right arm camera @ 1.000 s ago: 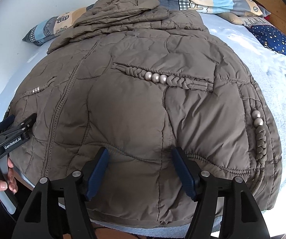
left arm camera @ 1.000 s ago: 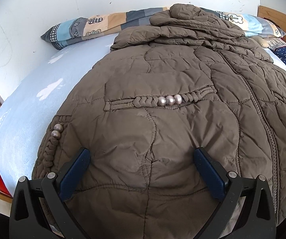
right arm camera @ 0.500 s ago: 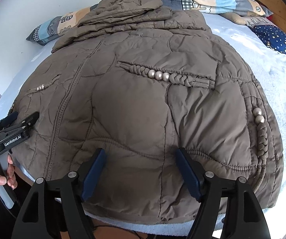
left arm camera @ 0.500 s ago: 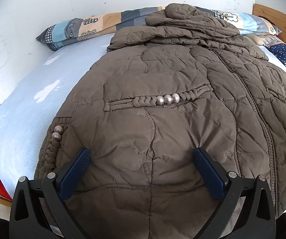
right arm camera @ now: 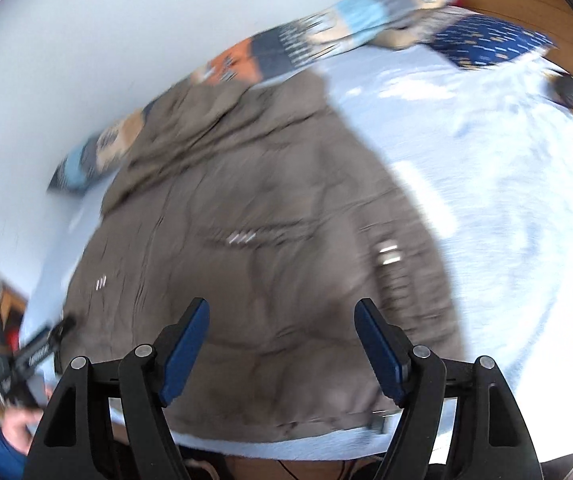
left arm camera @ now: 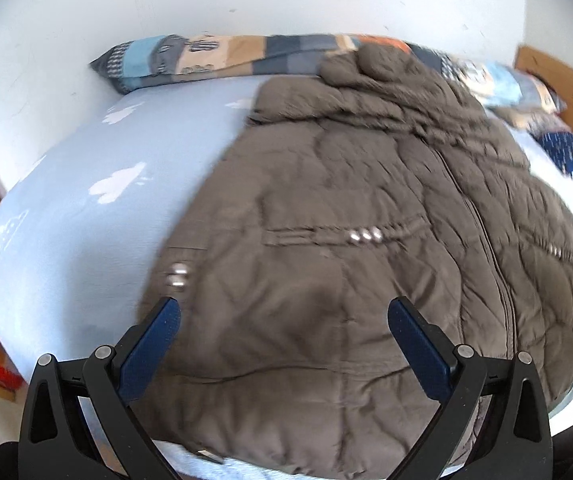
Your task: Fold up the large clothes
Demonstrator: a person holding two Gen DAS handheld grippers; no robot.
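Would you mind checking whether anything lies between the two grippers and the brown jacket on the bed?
Nothing visible does. The left gripper and right gripper both stand open above the brown jacket's near hem, with only air between. The jacket lies flat on the blue sheet.

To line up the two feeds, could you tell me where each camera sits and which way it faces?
Left wrist: on the left gripper, looking down over the brown quilted jacket from the bed's near edge; its open fingers show.
Right wrist: on the right gripper, tilted, above the hem; open fingers, the other gripper and a hand show.
Shared: jacket, patchwork pillow, blue sheet.
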